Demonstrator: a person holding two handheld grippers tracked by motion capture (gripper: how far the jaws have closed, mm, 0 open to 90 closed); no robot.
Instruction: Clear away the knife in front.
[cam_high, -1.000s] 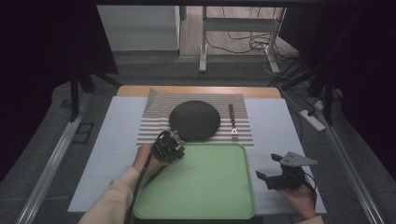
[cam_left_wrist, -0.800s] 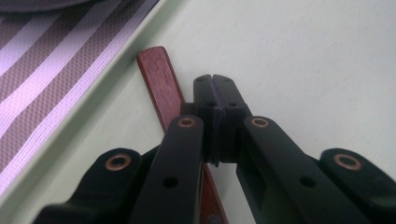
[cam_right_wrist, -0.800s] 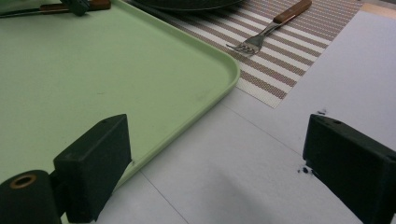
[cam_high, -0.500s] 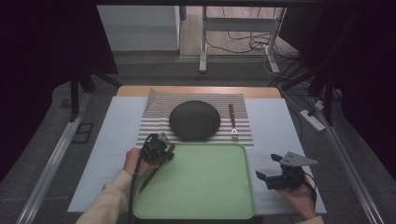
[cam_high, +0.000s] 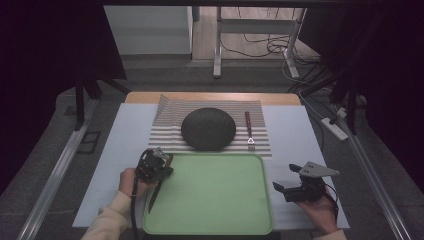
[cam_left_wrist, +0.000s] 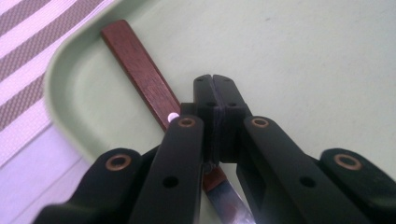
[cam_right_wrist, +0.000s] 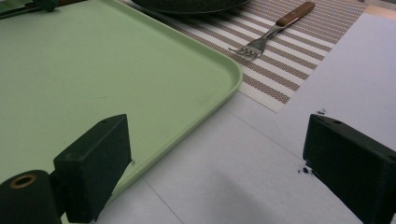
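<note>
One green tray (cam_high: 215, 200) on a pale sheet (cam_high: 300, 135), near edge of the table. One striped mat (cam_high: 170, 120) beyond the tray, bearing one dark domed plate (cam_high: 208, 128) and one fork (cam_high: 248, 131) with a brown handle, just right of the plate and apart from it.

One knife (cam_left_wrist: 144, 81): wooden handle and steel blade, lying along the tray's left edge, handle toward the mat. Seen in the left gripper view beneath the tool.

Left gripper (cam_high: 159, 166): held over the tray's left rim, jaws pressed together tip to tip, directly above the knife's handle-blade junction. Possibly touching the knife, though contact hidden by the jaws; nothing visibly pinched between the tips.

Right gripper (cam_high: 284, 189): held just right of the tray's right edge, above the bare sheet, jaws spread wide with nothing between them. In the right gripper view, tray corner at left, fork and mat farther off.

Two hands, two grippers, one of each tableware item.
</note>
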